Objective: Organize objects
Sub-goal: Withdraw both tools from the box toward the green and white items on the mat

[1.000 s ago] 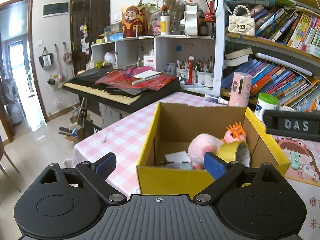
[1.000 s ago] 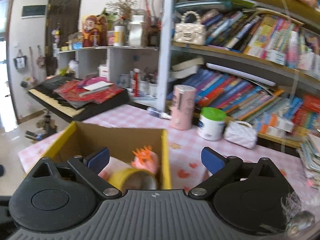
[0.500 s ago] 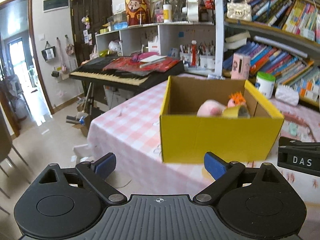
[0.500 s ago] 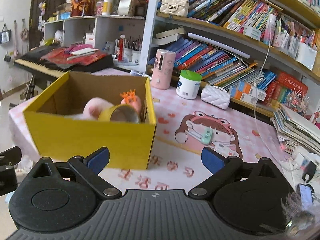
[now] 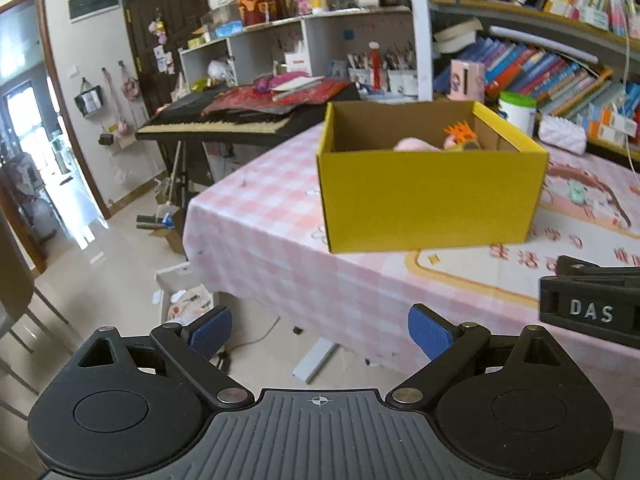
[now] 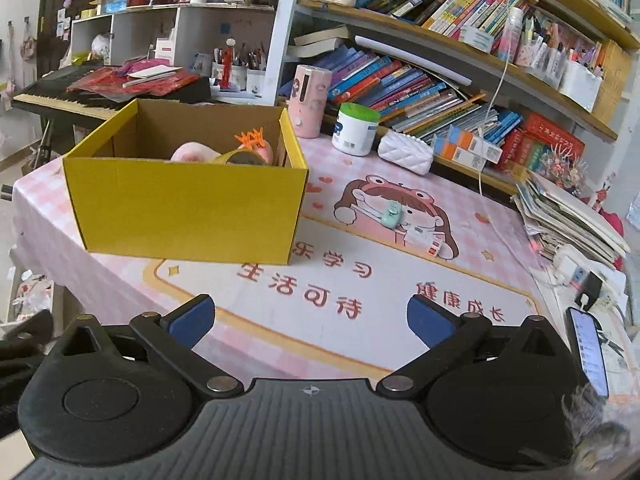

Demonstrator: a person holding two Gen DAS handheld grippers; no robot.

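**Yellow Box Holds the Toys, Both Grippers Empty**

While the yellow box (image 6: 188, 210) sits on the pink checked tablecloth (image 5: 256, 224) near the table's left end, both grippers hang back from it with nothing in their grasp. Seen from the right wrist, the right gripper (image 6: 308, 318) has its blue pads (image 6: 430, 326) spread wide over the cartoon desk mat (image 6: 360, 280), holding nothing. Seen from the left wrist, the left gripper (image 5: 320, 334) is equally wide open and empty, its pads (image 5: 212, 330) over the table's near edge with the tiled floor (image 5: 100, 272) below.

Inside the box, only the tops of its contents clear the rim: a pink plush toy (image 6: 192, 152), an orange spiky toy (image 6: 252, 140) and a roll of yellow tape (image 6: 240, 158), all gathered toward the box's right-hand side. The box's front right corner rests on the edge of the desk mat.

Elsewhere on the mat, a small mint-green object (image 6: 392, 216) lies on the printed girl's face, well apart from the box. Behind the box, near the bookshelf (image 6: 440, 80), stand a pink cylindrical container (image 6: 310, 100), a white jar with a green lid (image 6: 356, 128) and a white quilted pouch (image 6: 406, 152). A phone (image 6: 588, 350) with a lit screen lies at the right edge of the table. Off the table's far left end, a keyboard (image 5: 224, 120) on its stand carries red papers.
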